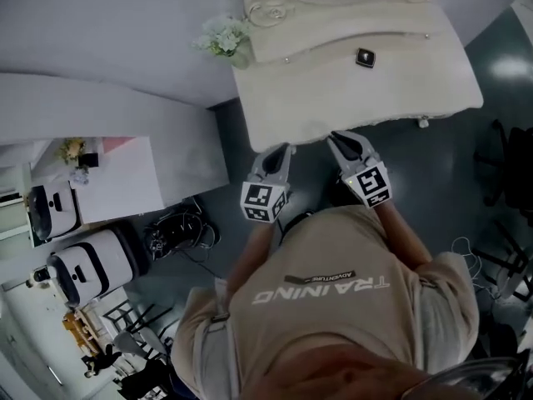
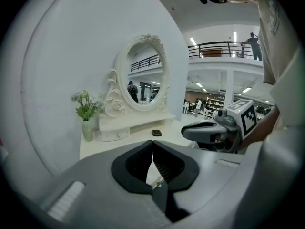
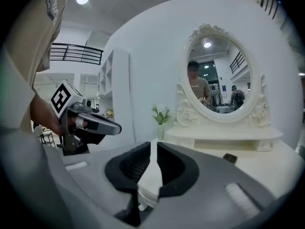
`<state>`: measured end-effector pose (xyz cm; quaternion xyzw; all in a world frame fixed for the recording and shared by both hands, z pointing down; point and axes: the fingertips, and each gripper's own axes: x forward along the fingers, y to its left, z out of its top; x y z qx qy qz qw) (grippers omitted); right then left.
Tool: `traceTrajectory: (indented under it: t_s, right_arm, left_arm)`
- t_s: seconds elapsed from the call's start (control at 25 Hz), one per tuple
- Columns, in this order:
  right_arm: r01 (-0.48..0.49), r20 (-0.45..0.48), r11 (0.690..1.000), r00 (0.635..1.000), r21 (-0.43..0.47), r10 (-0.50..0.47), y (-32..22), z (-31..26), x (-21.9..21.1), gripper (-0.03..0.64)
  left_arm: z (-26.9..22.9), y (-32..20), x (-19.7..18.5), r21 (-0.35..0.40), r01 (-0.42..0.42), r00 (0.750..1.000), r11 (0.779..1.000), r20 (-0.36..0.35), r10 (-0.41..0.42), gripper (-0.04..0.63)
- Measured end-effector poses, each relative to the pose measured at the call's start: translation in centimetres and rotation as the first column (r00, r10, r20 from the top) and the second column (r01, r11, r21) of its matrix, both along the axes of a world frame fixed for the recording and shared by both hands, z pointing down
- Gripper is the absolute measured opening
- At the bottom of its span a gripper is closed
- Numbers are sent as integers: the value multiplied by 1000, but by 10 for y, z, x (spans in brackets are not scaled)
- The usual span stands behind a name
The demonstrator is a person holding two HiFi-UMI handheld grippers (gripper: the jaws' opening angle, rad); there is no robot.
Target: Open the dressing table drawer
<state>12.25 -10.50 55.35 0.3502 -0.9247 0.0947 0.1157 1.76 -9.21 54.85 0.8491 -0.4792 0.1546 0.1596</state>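
The white dressing table [image 1: 333,90] stands ahead of me with its oval mirror [image 3: 219,75] at the back. Its main drawer front is hidden under the tabletop in the head view; a small knob [image 1: 423,122] shows below the front edge at the right. Small shelf drawers [image 2: 114,135] sit under the mirror. My left gripper [image 1: 279,152] and right gripper [image 1: 337,140] hover side by side at the table's front edge. The left gripper's [image 2: 152,144] jaw tips touch, holding nothing. A narrow gap stands between the right gripper's [image 3: 154,144] tips, with nothing in it.
A vase of flowers [image 1: 223,38] stands at the table's back left, and a small black item [image 1: 365,57] lies on top. A curved white wall [image 1: 108,115] runs left of the table. White machines [image 1: 92,269] and cables [image 1: 175,236] lie at the left, dark chairs [image 1: 500,173] at the right.
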Motion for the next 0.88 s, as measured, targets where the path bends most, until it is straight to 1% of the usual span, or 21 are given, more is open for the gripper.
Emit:
traceTrajectory:
  t_s: [0.12, 0.2, 0.28, 0.4, 0.52, 0.6, 0.68, 0.72, 0.76, 0.88]
  right_arm:
    - [34, -12, 999, 999, -28, -35, -33, 14, 9, 40]
    - [51, -25, 997, 998, -56, -52, -49, 24, 13, 45]
    - [63, -32, 993, 997, -95, -67, -58, 34, 16, 64]
    - [64, -40, 991, 997, -115, -69, -80, 44, 14, 64]
    - [48, -53, 991, 997, -122, -55, -100, 52, 2, 65]
    - [29, -84, 995, 996, -100, -38, -116, 52, -6, 66]
    - [-1, -141, 998, 990, -61, -8, -137, 46, -9, 73]
    - [-18, -166, 999, 986, -50, 10, -147, 42, -10, 88]
    - [-37, -179, 998, 983, -47, 28, -156, 38, -11, 91]
    - [-93, -172, 994, 982, -58, 81, -180, 31, -23, 91]
  left_arm:
    - [12, -41, 1, -57, 78, 993, 995, -85, -83, 9]
    - [18, -58, 0, -89, 108, 986, 990, -118, -118, 10]
    - [22, -62, -1, -111, 114, 987, 987, -105, -125, 11]
    - [32, -74, -5, -126, 95, 992, 987, -76, -105, 11]
    - [47, -90, -13, -143, 66, 993, 988, -85, -79, 11]
    - [52, -107, -17, -129, 47, 992, 991, -108, -61, 11]
    - [51, -126, -19, -91, 23, 991, 996, -130, -35, 11]
    - [50, -132, -20, -74, 6, 991, 997, -134, -16, 11]
    - [48, -137, -24, -59, -9, 992, 998, -128, 2, 11]
    - [39, -155, -47, -4, -33, 995, 999, -90, 32, 11]
